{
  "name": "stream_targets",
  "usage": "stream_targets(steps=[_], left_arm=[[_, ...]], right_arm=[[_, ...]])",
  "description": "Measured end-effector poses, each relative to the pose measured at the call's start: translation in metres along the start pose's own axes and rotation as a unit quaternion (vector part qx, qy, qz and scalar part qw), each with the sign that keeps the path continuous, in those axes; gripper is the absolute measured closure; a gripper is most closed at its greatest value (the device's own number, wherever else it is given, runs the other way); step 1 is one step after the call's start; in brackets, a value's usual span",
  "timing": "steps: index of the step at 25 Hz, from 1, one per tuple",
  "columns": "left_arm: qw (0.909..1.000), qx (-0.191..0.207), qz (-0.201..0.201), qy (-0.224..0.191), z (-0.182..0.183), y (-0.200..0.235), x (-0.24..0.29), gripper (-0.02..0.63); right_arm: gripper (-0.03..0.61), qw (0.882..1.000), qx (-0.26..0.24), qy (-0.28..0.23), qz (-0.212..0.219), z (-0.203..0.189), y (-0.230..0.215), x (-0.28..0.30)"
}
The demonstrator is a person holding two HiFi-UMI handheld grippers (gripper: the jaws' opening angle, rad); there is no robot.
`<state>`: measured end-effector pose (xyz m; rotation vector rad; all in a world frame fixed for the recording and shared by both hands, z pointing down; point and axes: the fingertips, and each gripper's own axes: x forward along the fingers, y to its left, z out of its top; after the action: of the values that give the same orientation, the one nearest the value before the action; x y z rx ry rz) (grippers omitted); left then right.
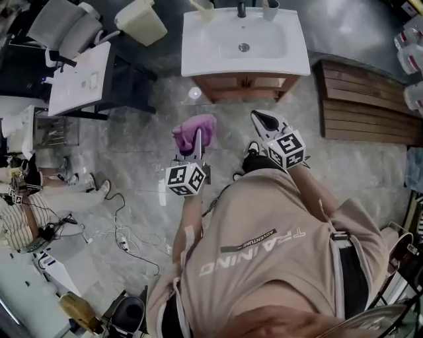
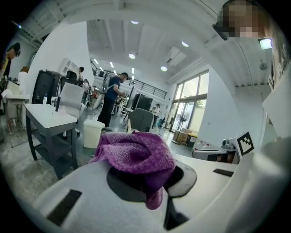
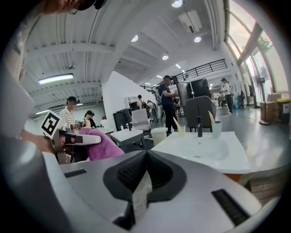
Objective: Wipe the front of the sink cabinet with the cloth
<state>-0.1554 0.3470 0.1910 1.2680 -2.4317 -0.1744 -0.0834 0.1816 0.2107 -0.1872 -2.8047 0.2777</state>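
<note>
Head view | left tool [image 1: 197,142] clamps cloth [image 1: 186,134]; right tool [image 1: 259,119] closed, empty | floor [image 1: 231,135] separates both from cabinet [image 1: 244,86]

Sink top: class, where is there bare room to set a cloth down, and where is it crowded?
The flat rims of the sink left and right of the basin are bare. The back edge is crowded: a faucet stands between two cups. The floor before the cabinet is mostly open too.
</note>
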Motion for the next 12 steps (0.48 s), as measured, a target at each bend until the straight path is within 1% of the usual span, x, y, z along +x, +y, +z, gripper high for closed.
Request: stream_targets(steps=[3, 5, 7, 10, 12], left_arm=[[0.9999, 0.008, 0.002, 0.009, 0.008, 0.005, 0.021, 0.565], [0.9998, 0.01, 0.007, 0.013, 0.013, 0.008, 0.035, 0.565], [0.9997, 0.012, 0.009, 0.018, 0.015, 0.009, 0.049, 0.565], [0.9994, 0.017, 0.004, 0.03, 0.012, 0.01, 0.066, 0.565], [0.9989, 0.019, -0.004, 0.043, 0.007, 0.01, 0.074, 0.565]], right_arm=[[0.566, 1.0, 0.008, -0.014, 0.002, 0.007, -0.016, 0.015], [0.566, 1.0, 0.01, -0.012, 0.002, 0.008, -0.031, 0.023], [0.566, 1.0, -0.003, -0.006, 0.004, 0.008, -0.043, 0.03], [0.566, 0.999, -0.036, -0.005, 0.007, 0.01, -0.049, 0.04], [0.566, 1.0, -0.03, -0.009, 0.004, 0.01, -0.05, 0.044]])
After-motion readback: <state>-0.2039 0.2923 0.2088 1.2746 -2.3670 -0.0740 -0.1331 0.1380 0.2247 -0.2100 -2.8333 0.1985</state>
